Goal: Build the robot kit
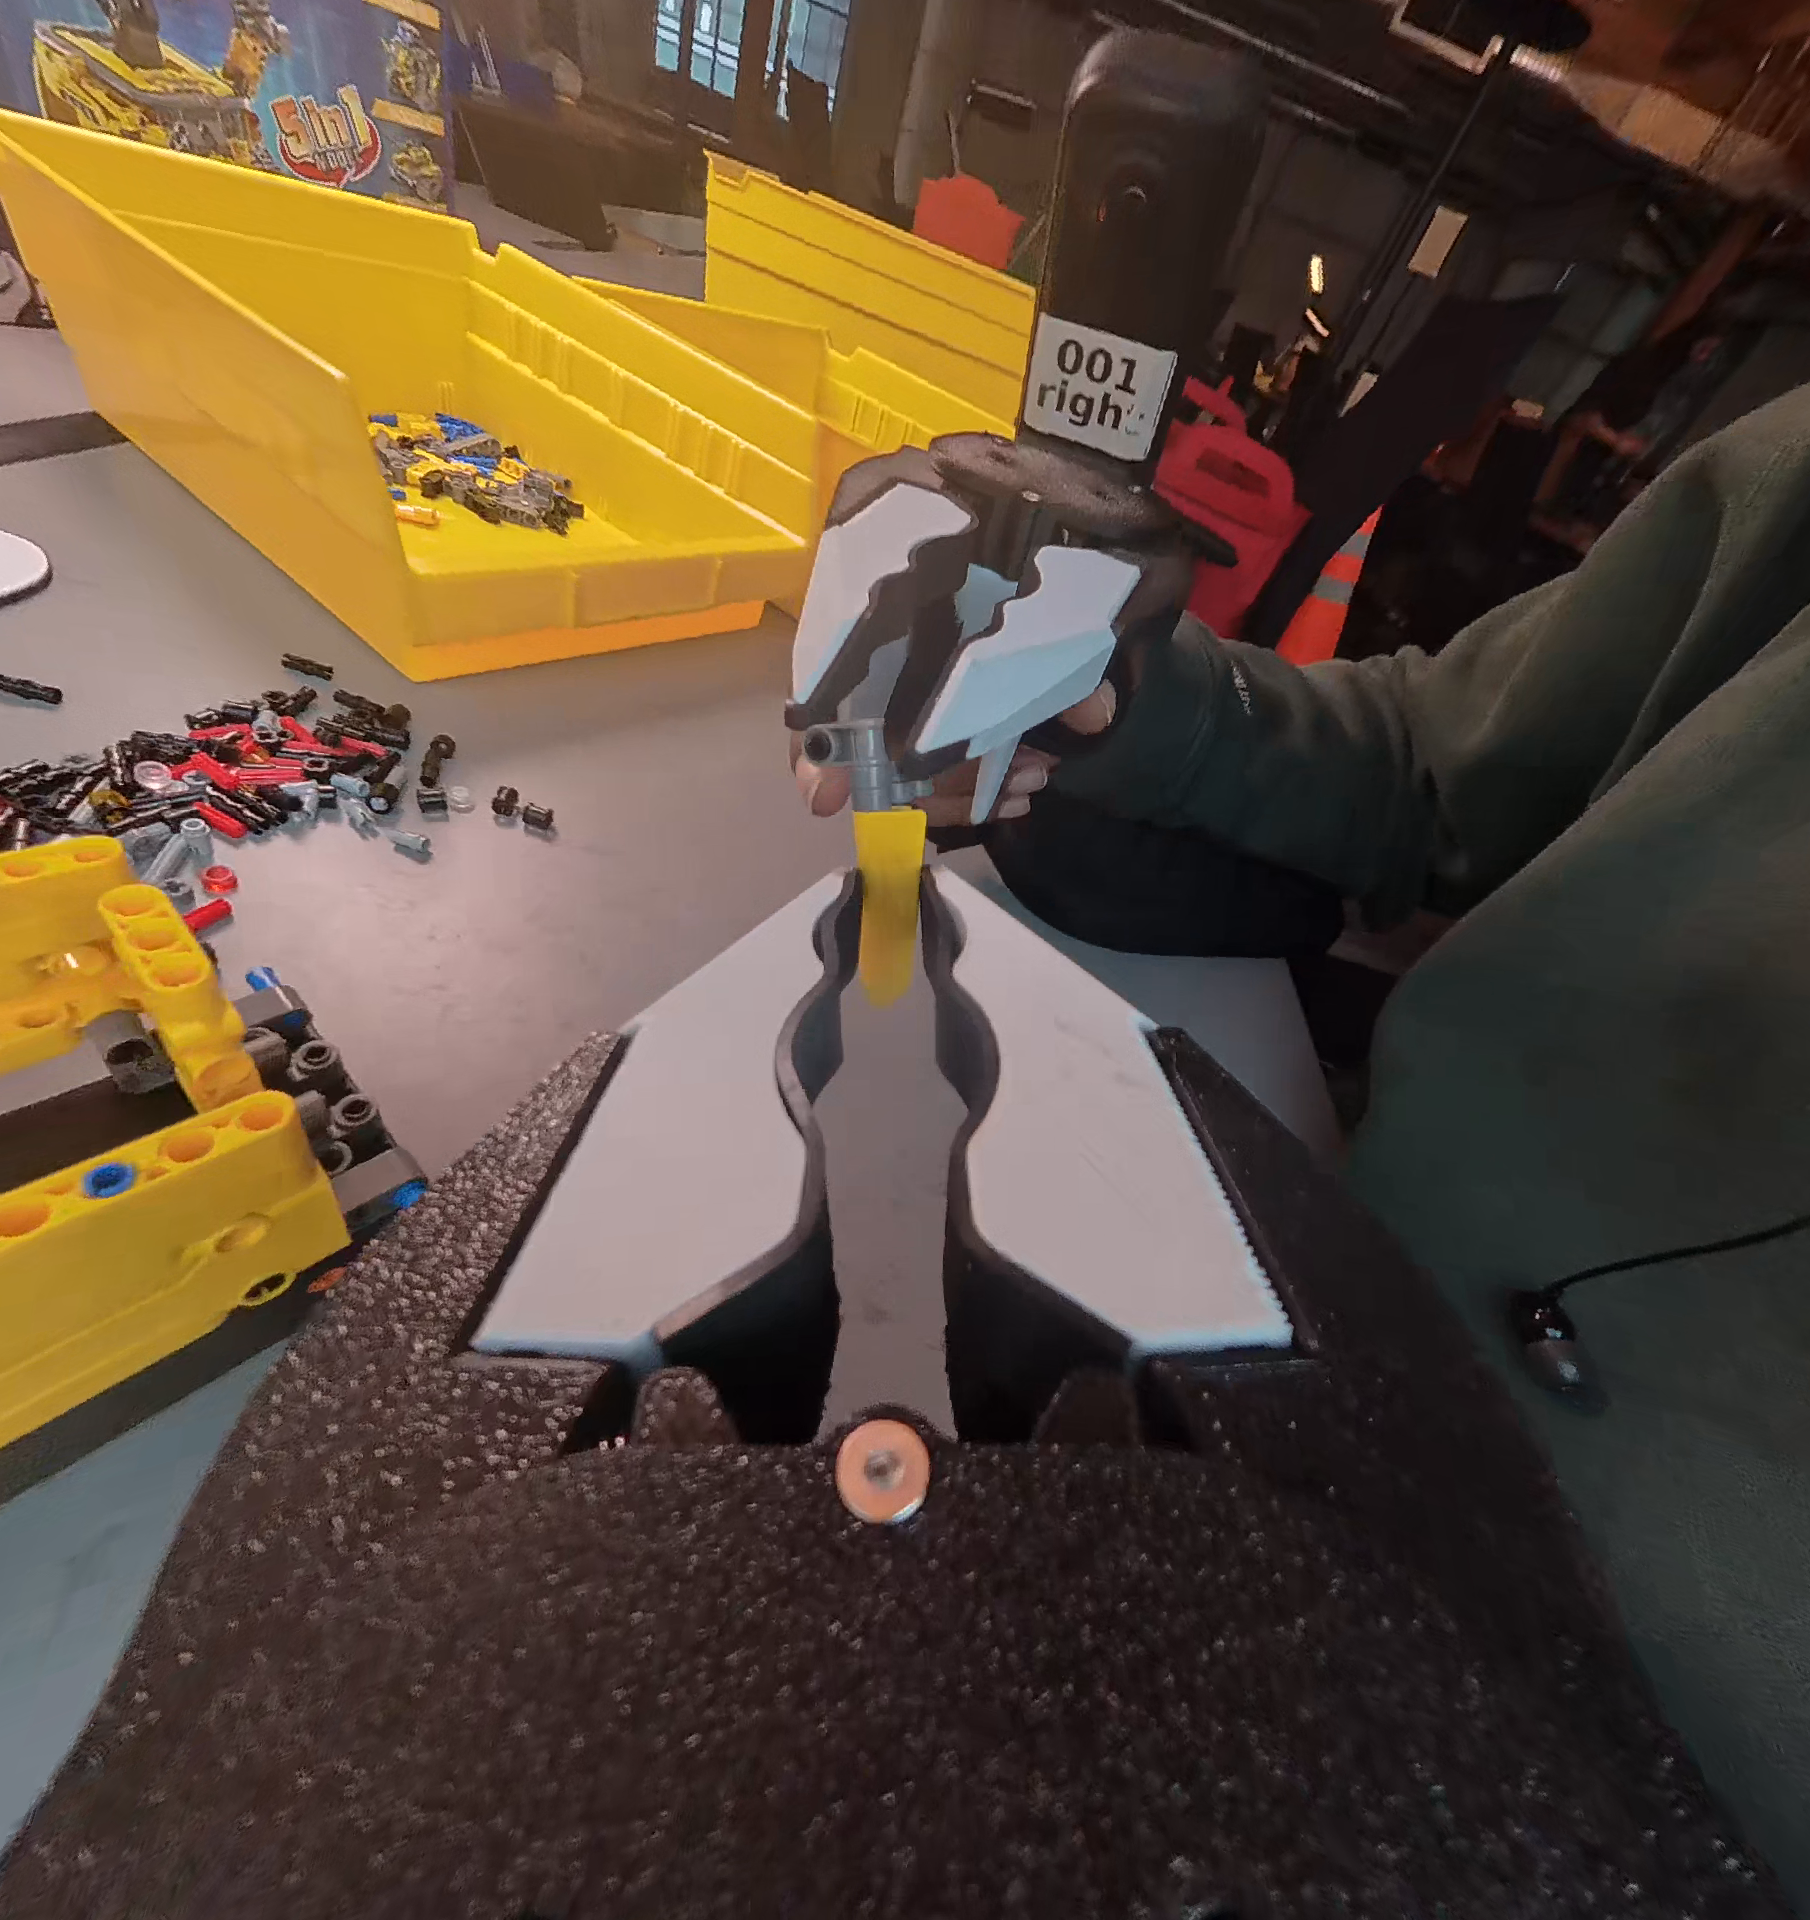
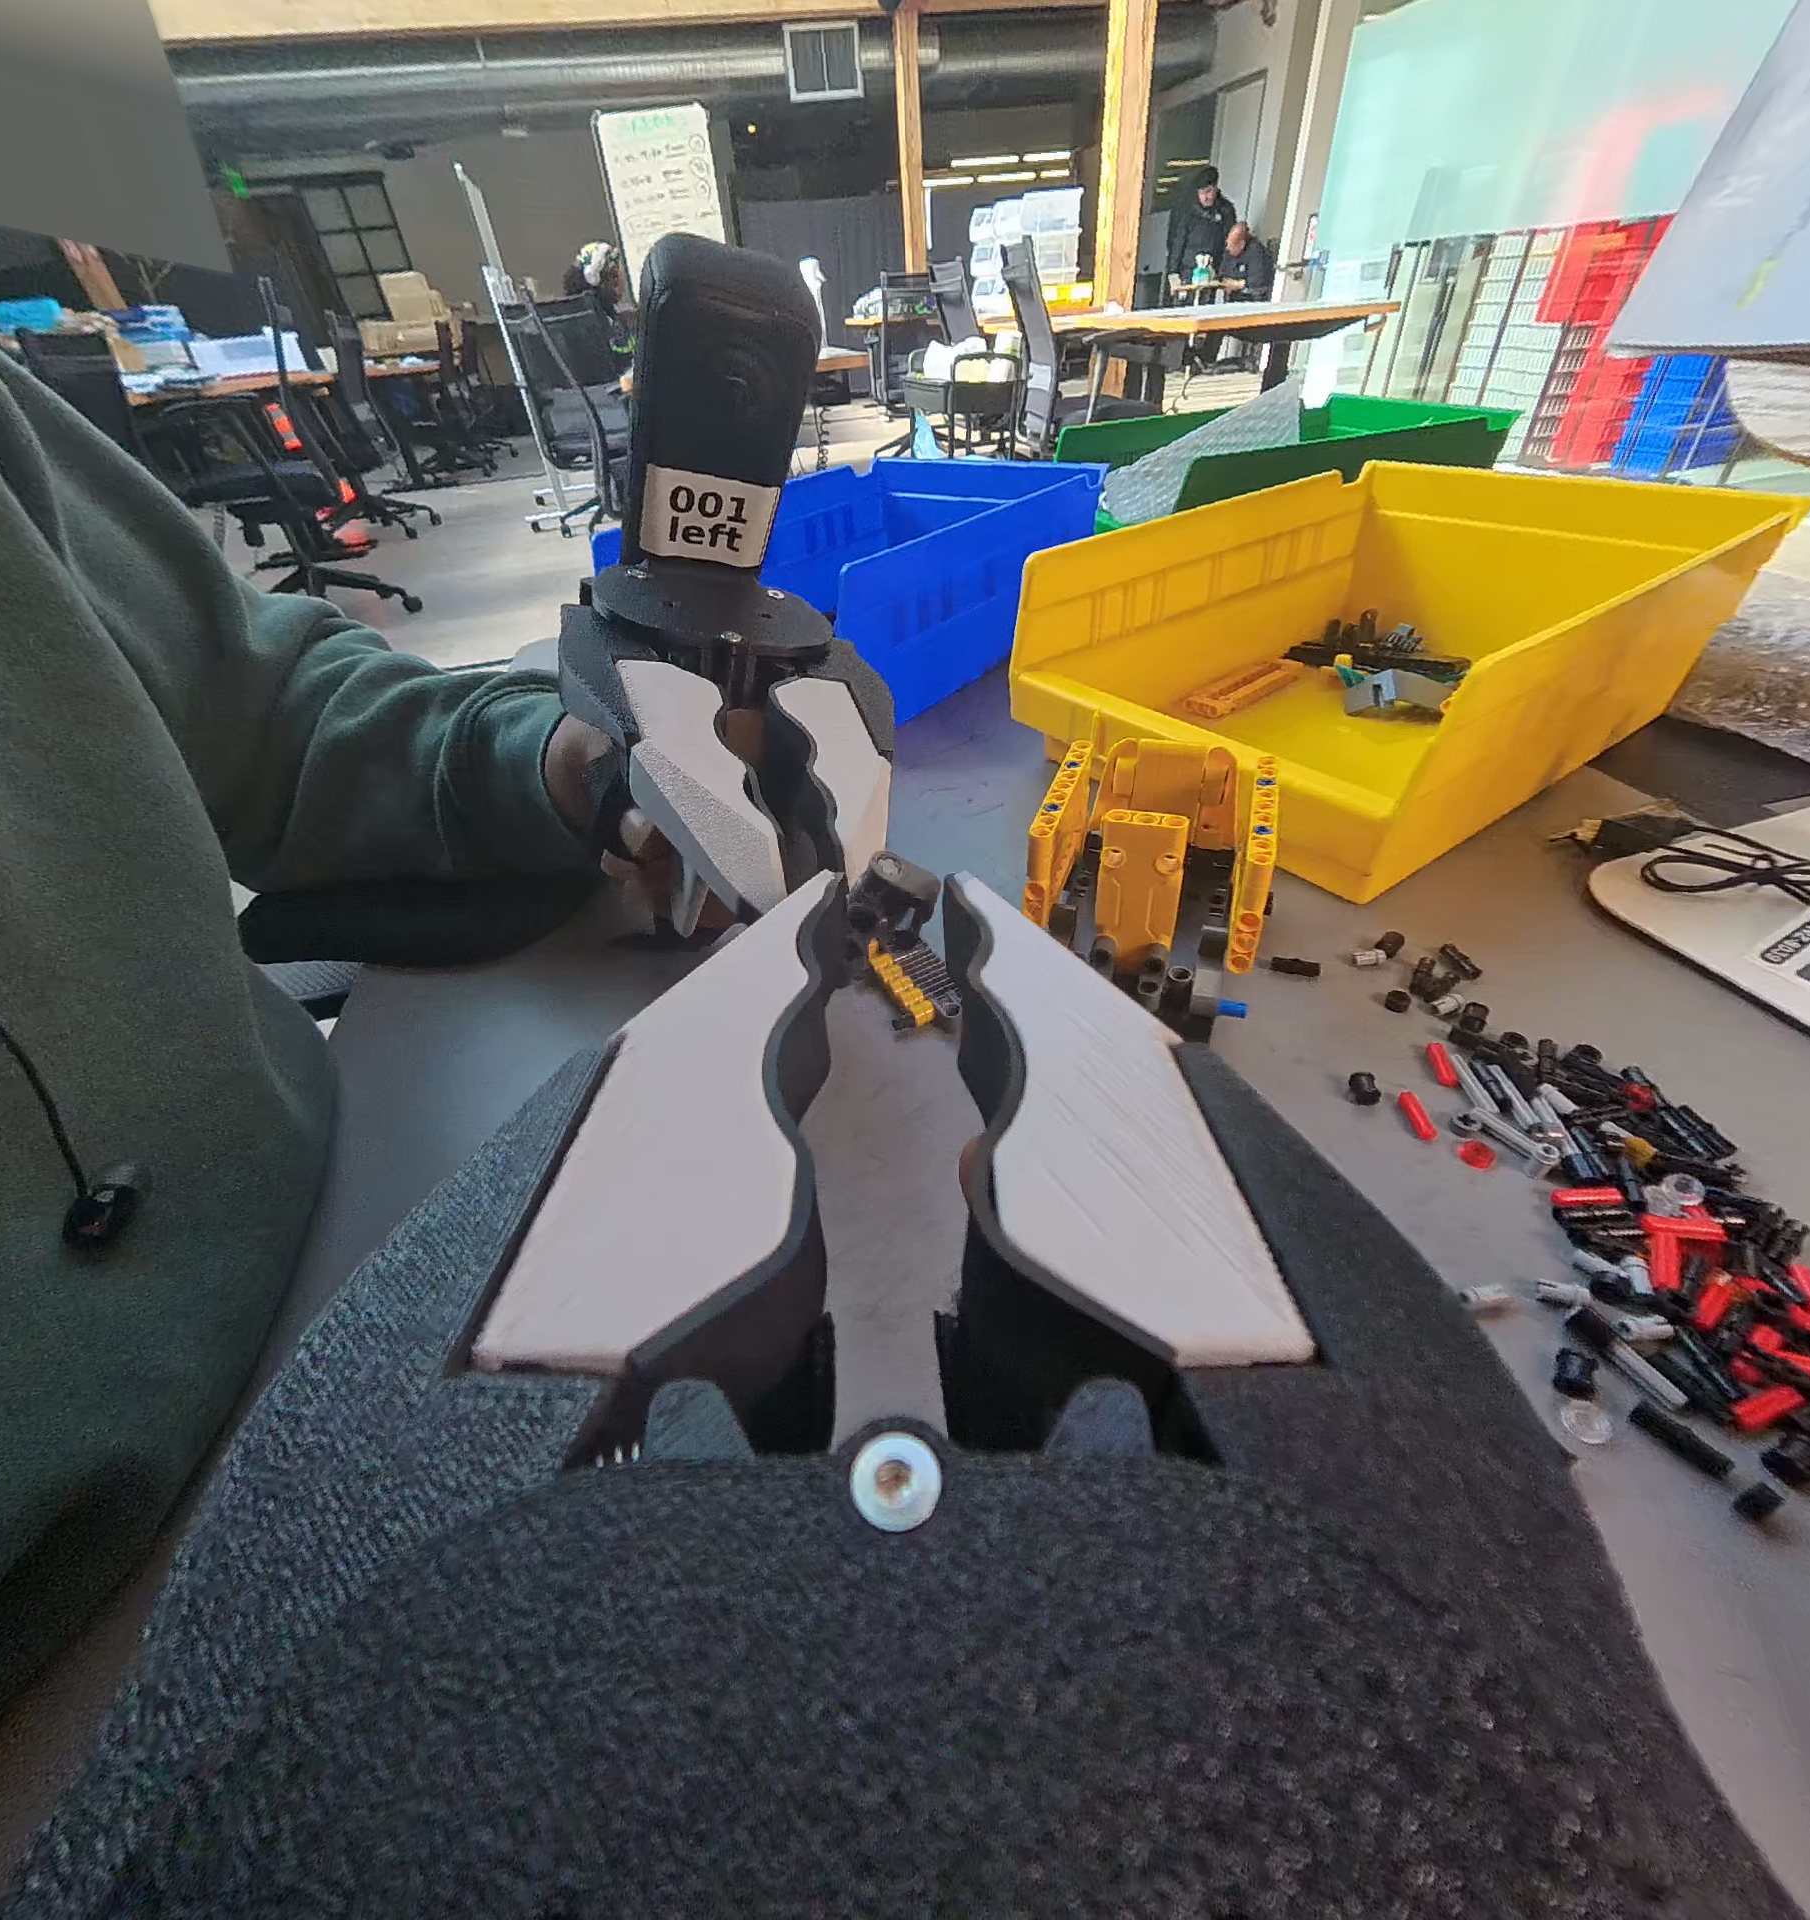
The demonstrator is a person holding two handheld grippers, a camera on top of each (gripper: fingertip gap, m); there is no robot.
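In the left wrist view my left gripper (image 1: 888, 883) is shut on a flat yellow piece (image 1: 888, 925), pinched at the fingertips. The piece's top end joins a small grey connector (image 1: 859, 756). My right gripper (image 1: 865, 743) comes down from above and is shut on that connector. In the right wrist view the right gripper (image 2: 893, 888) pinches the dark grey connector (image 2: 890, 891), with a yellow and black ribbed part (image 2: 909, 977) just below it. The left gripper (image 2: 771, 875) reaches in from the left, its tips hidden behind my right finger. Both are held above the grey table.
A pile of small black, red and grey pieces (image 1: 236, 769) (image 2: 1659, 1247) lies on the table. A partly built yellow model (image 1: 101, 1039) (image 2: 1150, 862) stands beside it. Yellow bins (image 1: 257, 416) (image 2: 1400, 831), a blue bin (image 2: 932, 582) and a white mat (image 2: 1763, 935) lie beyond. A green sleeve (image 1: 1503, 727) borders the grippers. Less than 4 cm separates the two grippers' tips.
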